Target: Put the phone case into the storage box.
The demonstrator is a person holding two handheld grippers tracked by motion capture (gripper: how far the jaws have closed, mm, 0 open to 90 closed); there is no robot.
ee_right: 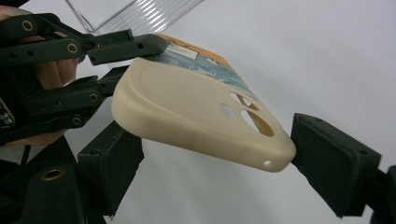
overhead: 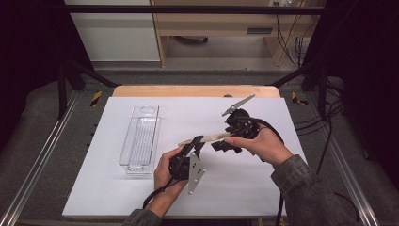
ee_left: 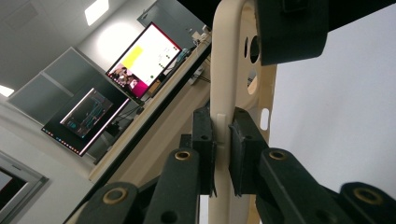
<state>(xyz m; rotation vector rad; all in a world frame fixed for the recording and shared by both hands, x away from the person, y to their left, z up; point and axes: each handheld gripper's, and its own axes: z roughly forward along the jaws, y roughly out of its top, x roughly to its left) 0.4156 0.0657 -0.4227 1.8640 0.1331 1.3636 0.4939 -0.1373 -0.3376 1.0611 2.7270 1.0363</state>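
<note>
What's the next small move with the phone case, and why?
Probably close the right gripper further across the phone case. The left gripper already clamps one edge, holding it above the table. In the right gripper view one pad sits at the case's corner while the other stands apart from it, so that grip looks unfinished.

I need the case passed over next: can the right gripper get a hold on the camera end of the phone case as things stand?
Probably yes. The left gripper is shut on one end of the cream phone case, leaving the camera end free, and the right gripper already straddles that end with jaws open, one pad near the corner.
</note>
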